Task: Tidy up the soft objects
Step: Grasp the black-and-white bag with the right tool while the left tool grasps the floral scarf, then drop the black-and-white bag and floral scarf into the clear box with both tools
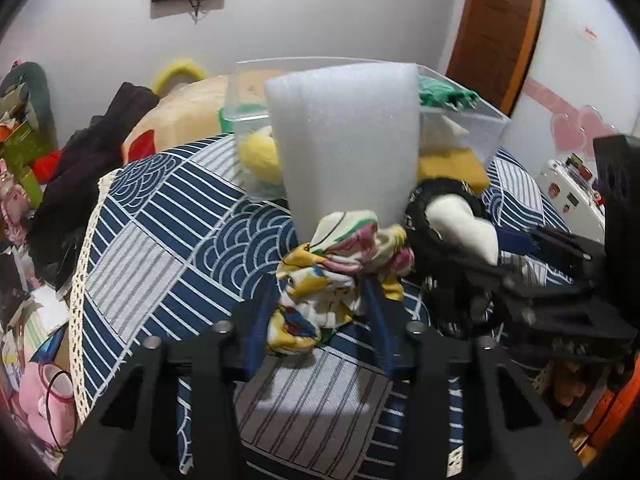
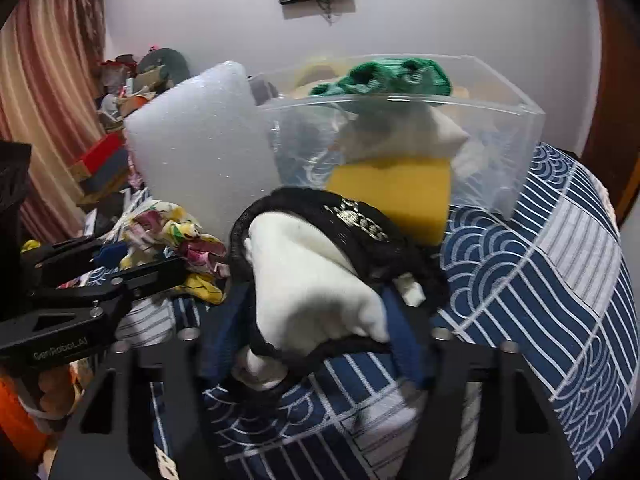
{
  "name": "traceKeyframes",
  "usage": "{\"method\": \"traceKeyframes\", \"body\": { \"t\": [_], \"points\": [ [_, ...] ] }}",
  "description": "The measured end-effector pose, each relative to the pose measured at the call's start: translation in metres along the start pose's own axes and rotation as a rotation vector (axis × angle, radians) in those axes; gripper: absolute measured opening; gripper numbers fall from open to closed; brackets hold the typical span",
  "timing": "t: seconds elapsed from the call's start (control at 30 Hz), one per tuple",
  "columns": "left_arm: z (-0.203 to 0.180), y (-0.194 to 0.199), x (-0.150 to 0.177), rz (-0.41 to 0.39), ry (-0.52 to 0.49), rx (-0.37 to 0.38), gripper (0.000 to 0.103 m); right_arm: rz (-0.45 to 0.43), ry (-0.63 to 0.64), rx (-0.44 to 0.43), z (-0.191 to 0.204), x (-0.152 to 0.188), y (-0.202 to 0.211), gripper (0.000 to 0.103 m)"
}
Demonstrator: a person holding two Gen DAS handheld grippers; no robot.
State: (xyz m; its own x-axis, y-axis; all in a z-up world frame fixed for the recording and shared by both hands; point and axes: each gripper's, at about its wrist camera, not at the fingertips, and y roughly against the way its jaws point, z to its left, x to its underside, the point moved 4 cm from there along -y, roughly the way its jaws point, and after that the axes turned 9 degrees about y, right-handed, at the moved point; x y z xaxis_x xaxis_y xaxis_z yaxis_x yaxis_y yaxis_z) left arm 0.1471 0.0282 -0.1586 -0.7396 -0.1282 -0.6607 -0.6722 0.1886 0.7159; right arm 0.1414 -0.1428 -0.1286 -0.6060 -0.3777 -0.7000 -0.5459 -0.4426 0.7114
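My left gripper (image 1: 320, 280) is shut on a crumpled floral cloth (image 1: 340, 264), just above the blue patterned bedspread (image 1: 160, 248). My right gripper (image 2: 316, 300) is shut on a black-and-white soft bundle (image 2: 316, 280), which also shows in the left wrist view (image 1: 452, 224). A white foam block (image 1: 344, 136) stands upright behind the cloth, against a clear plastic bin (image 2: 500, 120). The bin holds a green knit item (image 2: 384, 76), a yellow sponge (image 2: 392, 196), a white cloth (image 2: 436, 132) and a yellow plush (image 1: 260, 156).
A beige plush pillow (image 1: 192, 108) and dark clothes (image 1: 92, 148) lie at the far left of the bed. Clutter fills the floor at left (image 1: 24, 160). A wooden door (image 1: 500, 28) stands at the back right. A white fridge (image 1: 568, 196) stands at right.
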Motion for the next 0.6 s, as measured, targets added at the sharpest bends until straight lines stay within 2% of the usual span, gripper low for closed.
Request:
{"method": "traceKeyframes", "body": {
  "t": [0.07,0.17,0.27,0.43,0.6],
  "points": [
    [-0.001,0.000,0.004,0.001,-0.006,-0.001,0.031,-0.005,-0.018,-0.003,-0.007,0.000,0.002,0.041],
    [-0.003,0.001,0.010,0.010,-0.009,0.005,0.024,-0.018,-0.036,-0.019,-0.011,0.004,0.011,0.029],
    [-0.005,0.007,0.014,0.002,-0.012,0.004,0.018,-0.026,-0.035,-0.022,-0.011,0.006,0.018,0.026],
    [-0.009,0.023,0.008,-0.034,-0.001,0.018,0.018,-0.065,-0.028,-0.017,-0.008,0.006,0.033,0.025],
    [-0.015,0.042,-0.004,-0.080,0.008,0.032,0.018,-0.140,-0.005,0.007,-0.007,-0.005,0.058,0.025]
  ]
}}
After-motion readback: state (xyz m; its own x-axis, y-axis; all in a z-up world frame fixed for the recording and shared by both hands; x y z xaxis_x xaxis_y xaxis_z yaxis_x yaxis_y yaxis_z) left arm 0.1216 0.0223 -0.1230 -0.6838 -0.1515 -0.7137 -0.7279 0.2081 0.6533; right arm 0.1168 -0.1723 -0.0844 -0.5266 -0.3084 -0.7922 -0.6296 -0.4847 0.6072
